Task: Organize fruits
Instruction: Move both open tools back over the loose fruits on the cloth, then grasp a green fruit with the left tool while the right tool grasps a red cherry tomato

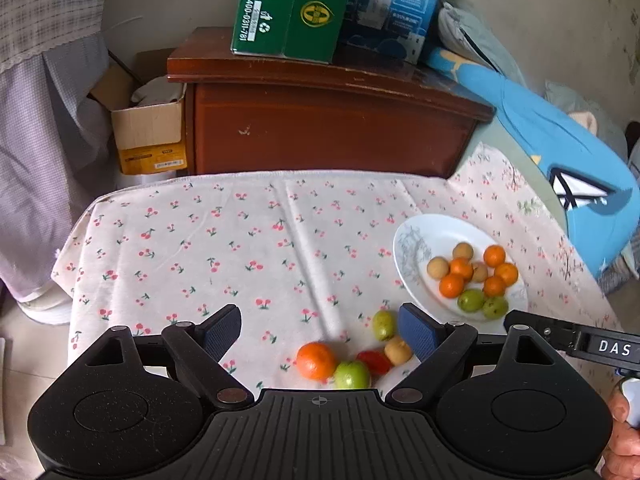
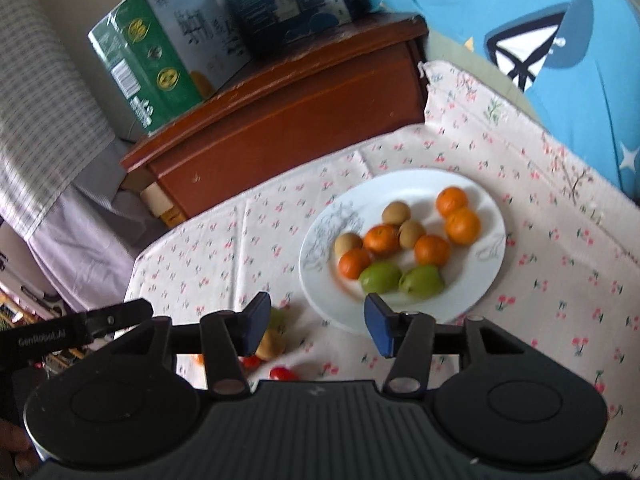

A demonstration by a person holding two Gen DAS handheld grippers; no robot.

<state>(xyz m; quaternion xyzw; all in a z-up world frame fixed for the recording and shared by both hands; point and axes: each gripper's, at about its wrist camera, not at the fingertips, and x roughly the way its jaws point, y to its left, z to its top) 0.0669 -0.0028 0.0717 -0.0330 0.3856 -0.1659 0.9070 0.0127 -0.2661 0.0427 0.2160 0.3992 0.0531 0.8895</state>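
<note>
Fruits mostly plated: ten on white plate | left on cloth: orange, green fruit, red piece, tan fruit, second green | left gripper jaws apart, empty, hovering over loose group | right gripper jaws apart, empty, at plate's near rim | est. two-thirds done

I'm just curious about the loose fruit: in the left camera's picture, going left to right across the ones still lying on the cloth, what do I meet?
Orange → round green fruit → red fruit → brown fruit.
</note>
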